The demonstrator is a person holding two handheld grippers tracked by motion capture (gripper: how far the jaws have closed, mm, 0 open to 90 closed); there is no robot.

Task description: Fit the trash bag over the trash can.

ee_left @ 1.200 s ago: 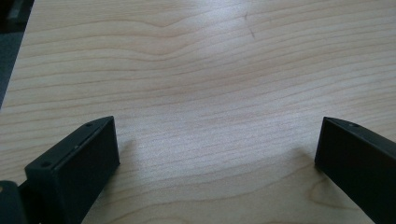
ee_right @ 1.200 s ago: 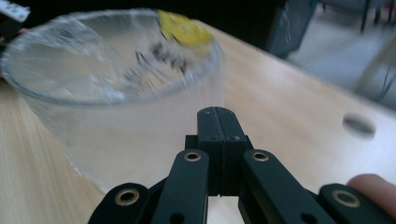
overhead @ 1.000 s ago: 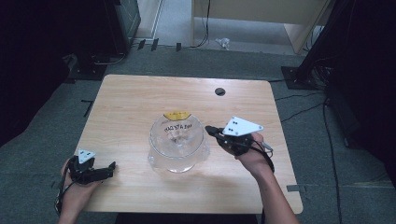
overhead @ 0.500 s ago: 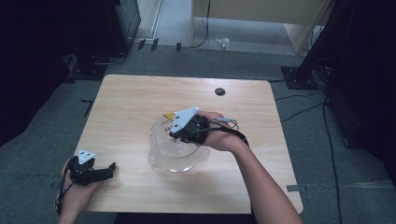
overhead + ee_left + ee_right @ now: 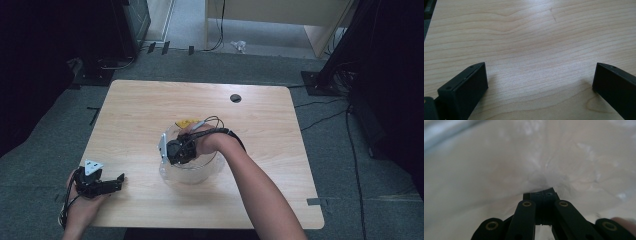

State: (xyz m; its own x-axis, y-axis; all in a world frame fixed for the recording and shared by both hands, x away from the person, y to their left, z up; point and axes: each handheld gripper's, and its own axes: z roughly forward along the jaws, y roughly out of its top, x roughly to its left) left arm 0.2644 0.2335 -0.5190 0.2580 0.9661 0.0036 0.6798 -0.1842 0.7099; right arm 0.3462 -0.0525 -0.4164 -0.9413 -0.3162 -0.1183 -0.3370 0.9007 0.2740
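Observation:
A clear round bowl (image 5: 200, 175) stands at the middle of the wooden table (image 5: 140, 110). A yellow packet (image 5: 186, 122) pokes out at its far rim. My right gripper (image 5: 172, 152) reaches down inside the bowl from the right, with the hand over the rim. In the right gripper view its jaws (image 5: 544, 194) are pressed together, tips against crinkled translucent plastic (image 5: 579, 165); I cannot tell whether any of it is pinched. My left gripper (image 5: 117, 181) rests at the table's front left, pointing right. Its jaws (image 5: 540, 75) stand wide apart over bare wood.
A small dark round hole (image 5: 235, 98) marks the far side of the table. Grey carpet with cables surrounds it, and dark equipment stands at the back left (image 5: 130, 25) and right (image 5: 350, 45).
My right gripper has swung left from beside the bowl's right rim, over the bowl, and dropped down into it. The left gripper has stayed where it was.

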